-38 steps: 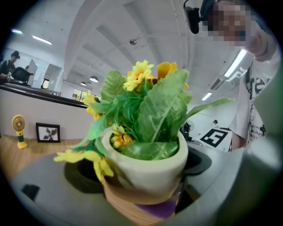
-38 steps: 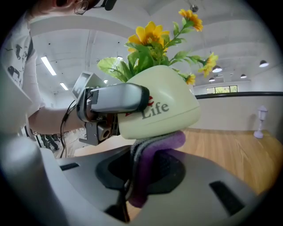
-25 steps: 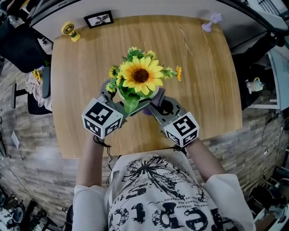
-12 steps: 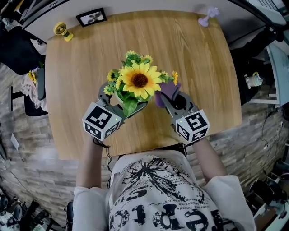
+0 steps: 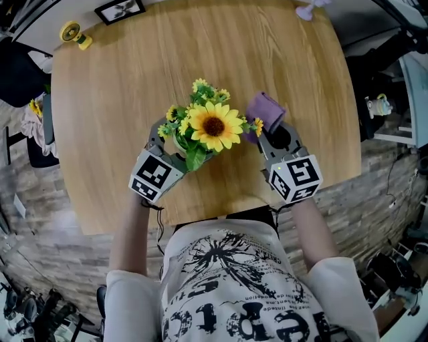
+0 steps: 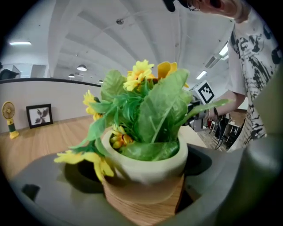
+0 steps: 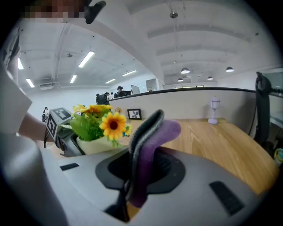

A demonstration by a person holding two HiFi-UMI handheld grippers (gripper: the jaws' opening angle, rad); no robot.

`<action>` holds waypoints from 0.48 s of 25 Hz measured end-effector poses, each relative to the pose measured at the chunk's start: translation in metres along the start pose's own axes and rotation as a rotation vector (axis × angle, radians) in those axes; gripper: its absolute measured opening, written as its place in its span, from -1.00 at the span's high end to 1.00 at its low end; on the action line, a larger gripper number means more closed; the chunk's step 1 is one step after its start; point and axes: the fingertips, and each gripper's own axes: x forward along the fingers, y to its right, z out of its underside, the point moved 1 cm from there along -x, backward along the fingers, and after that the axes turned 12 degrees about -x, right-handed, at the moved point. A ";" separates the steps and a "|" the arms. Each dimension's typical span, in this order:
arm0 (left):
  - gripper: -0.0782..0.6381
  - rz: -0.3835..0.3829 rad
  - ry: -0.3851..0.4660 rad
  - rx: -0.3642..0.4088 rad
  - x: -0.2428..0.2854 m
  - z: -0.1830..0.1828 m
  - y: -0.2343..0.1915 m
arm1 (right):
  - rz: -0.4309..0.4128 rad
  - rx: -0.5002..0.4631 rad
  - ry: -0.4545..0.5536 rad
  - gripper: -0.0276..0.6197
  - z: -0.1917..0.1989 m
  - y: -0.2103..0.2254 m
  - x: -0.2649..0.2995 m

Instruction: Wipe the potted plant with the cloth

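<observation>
The potted plant (image 5: 211, 125) is a sunflower with green leaves in a pale pot (image 6: 146, 165). It sits between the wide jaws of my left gripper (image 5: 176, 143), which press on the pot from both sides, just above or on the wooden table (image 5: 114, 93); which, I cannot tell. To the right of the plant, my right gripper (image 5: 263, 128) is shut on a folded purple cloth (image 5: 265, 108). In the right gripper view the cloth (image 7: 152, 141) sticks up from the jaws, a short gap from the sunflower (image 7: 113, 125).
A small framed picture (image 5: 120, 9), a yellow toy fan (image 5: 72, 33) and a lilac lamp (image 5: 309, 9) stand at the table's far edge. My body is at the near edge. Chairs and clutter surround the table on the floor.
The plant has sunk toward the table with my left gripper. My right gripper has carried the cloth out from under the plant to its right side.
</observation>
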 end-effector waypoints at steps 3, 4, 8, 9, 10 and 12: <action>-0.67 0.023 -0.014 0.018 0.007 0.011 0.001 | 0.011 -0.015 -0.002 0.70 0.003 0.001 0.000; -0.67 0.030 -0.017 0.023 0.008 0.014 0.001 | 0.015 -0.017 -0.003 0.70 0.005 0.000 0.000; -0.67 0.051 -0.041 0.050 0.017 0.030 0.001 | 0.030 -0.013 -0.019 0.70 0.018 0.001 -0.004; -0.67 0.053 -0.047 0.054 0.018 0.034 0.000 | 0.034 -0.009 -0.024 0.70 0.021 0.001 -0.005; -0.68 0.054 -0.053 0.057 0.020 0.037 -0.001 | 0.038 -0.006 -0.029 0.70 0.024 0.001 -0.006; -0.68 0.053 -0.065 0.061 0.023 0.045 -0.002 | 0.042 -0.001 -0.038 0.70 0.031 0.002 -0.008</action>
